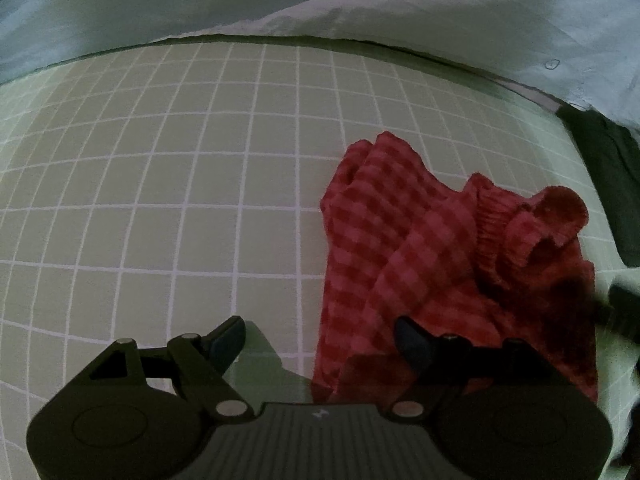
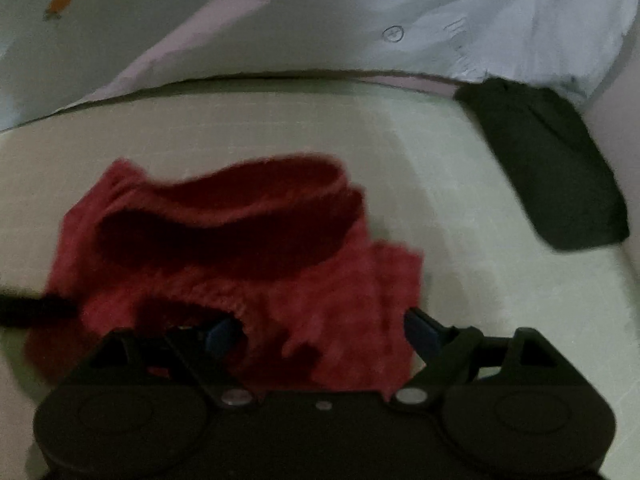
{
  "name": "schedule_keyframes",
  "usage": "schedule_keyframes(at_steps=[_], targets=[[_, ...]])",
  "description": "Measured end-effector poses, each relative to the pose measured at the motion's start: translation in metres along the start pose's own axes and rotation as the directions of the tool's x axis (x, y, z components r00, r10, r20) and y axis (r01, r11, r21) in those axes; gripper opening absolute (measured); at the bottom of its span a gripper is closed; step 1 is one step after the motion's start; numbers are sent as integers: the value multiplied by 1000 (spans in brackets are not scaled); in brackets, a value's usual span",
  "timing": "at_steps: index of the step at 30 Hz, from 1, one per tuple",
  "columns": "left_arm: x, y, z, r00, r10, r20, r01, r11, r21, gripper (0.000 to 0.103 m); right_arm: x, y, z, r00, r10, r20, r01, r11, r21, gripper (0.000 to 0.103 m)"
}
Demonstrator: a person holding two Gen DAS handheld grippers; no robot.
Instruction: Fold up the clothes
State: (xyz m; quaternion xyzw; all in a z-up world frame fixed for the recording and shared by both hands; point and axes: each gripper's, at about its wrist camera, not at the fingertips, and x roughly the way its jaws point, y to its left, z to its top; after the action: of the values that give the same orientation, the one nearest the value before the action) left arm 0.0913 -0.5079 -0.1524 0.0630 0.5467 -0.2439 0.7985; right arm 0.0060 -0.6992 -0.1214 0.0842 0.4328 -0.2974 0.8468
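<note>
The red checked knitted sweater lies bunched up on the pale green grid mat on the desk, so it needs spreading flat first. The left tool is wide open at its 7 o'clock edge, holding nothing. The right tool is open over its hem, ready to pinch. A dark folded cloth waits at 2 o'clock.

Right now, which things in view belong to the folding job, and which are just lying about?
In play:
red checked garment
left claw
right claw
grid mat

Lying about:
dark folded cloth
pale sheet
</note>
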Motion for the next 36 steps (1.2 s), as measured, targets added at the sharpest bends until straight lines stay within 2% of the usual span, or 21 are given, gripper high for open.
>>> schedule_keyframes(at_steps=[3,5,7,9,11,16,18,21,23,24,25,27,28,29,30,31,36], targets=[[2,-2,3,1000,-2,5,2,1000,16,82,3,-27,35,998,3,63,-12,991,136,88],[4,-4,7,1000,-6,7,6,1000,20,82,4,-45,53,996,18,87,-39,969,243,90],[7,-6,10,1000,-11,10,11,1000,23,82,7,-60,60,995,43,89,-71,938,340,92],[8,-7,12,1000,-16,13,15,999,32,82,8,-69,52,995,76,68,-97,909,405,92],[10,-9,15,1000,-23,15,23,999,40,82,10,-72,37,996,82,34,-89,900,427,92],[15,-14,22,998,-65,9,64,996,57,80,18,-65,-12,991,87,-106,-36,910,413,93],[16,-17,24,998,-67,12,66,995,68,75,21,-60,-25,986,99,-134,-37,913,406,93],[18,-21,28,996,-90,9,89,992,85,55,22,-48,-34,987,92,-136,-38,935,352,92],[19,-23,31,993,-120,-5,119,989,88,32,20,-39,-33,988,90,-122,-48,949,313,82],[20,-26,33,991,-134,-17,135,987,93,23,20,-35,-32,989,94,-117,-55,952,300,81],[21,-29,34,987,-157,-27,159,982,99,9,19,-30,-32,989,98,-111,-63,956,286,79],[18,-36,34,980,-197,-25,199,974,112,7,16,-20,-30,989,106,-99,-77,964,256,62],[14,-42,32,976,-218,-16,219,968,125,6,15,-17,-27,987,130,-97,-102,963,251,42],[9,-47,30,971,-239,-7,238,961,139,5,12,-15,-26,980,177,-94,-148,954,260,28],[2,-51,26,966,-260,-2,257,954,153,5,7,-14,-25,972,221,-80,-191,941,279,21],[-4,-55,22,960,-281,4,276,947,167,5,2,-14,-25,966,248,-67,-218,930,298,7],[-29,-60,-5,935,-356,-1,351,920,175,5,-47,-14,-38,958,287,15,-269,877,397,6]])
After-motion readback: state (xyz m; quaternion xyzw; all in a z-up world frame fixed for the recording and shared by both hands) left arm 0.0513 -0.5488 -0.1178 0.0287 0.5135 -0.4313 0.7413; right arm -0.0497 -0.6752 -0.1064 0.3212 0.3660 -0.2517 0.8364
